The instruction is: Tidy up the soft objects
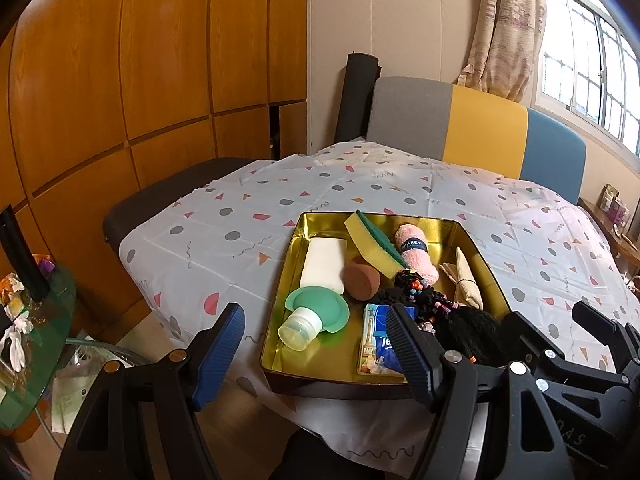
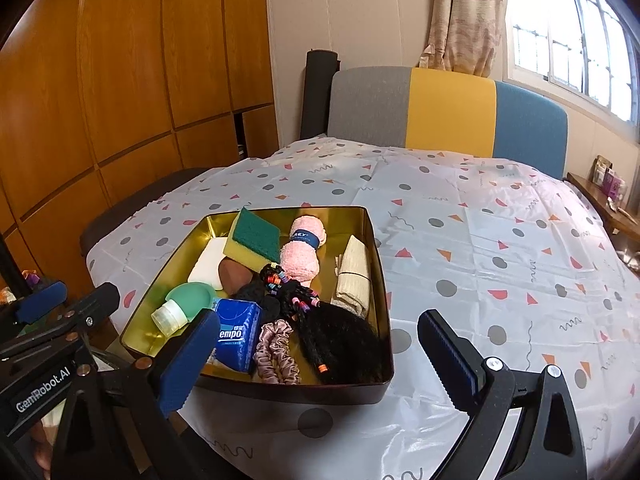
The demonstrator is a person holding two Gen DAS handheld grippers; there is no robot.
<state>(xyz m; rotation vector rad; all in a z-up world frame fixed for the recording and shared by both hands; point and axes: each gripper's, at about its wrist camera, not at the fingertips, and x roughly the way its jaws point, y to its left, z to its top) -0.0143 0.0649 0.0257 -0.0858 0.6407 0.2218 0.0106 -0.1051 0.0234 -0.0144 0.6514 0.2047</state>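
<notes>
— Holding anything in either tool?

— No. My left tool [image 1: 316, 354] is spread wide with nothing between its fingers, and my right tool [image 2: 316, 356] gapes the same way; both hover at the near edge of the tin [image 2: 382, 264].

— What's nearest inside it?

— A blue tissue pack [image 2: 238, 332], a pink scrunchie [image 2: 276, 350] just beside it and a black braid with beads [image 2: 320, 320]. A green bottle [image 1: 316, 314] lies at the left.

— And farther back?

— A brown puff [image 1: 362, 280], a white bar [image 1: 324, 264], a folded beige cloth [image 2: 354, 276], then a yellow-green sponge [image 2: 254, 238] tilted beside a pink rolled towel [image 2: 302, 252]. The tin sits on the patterned surface [image 2: 480, 240], with a colored headboard [image 2: 448, 112] beyond.
</notes>
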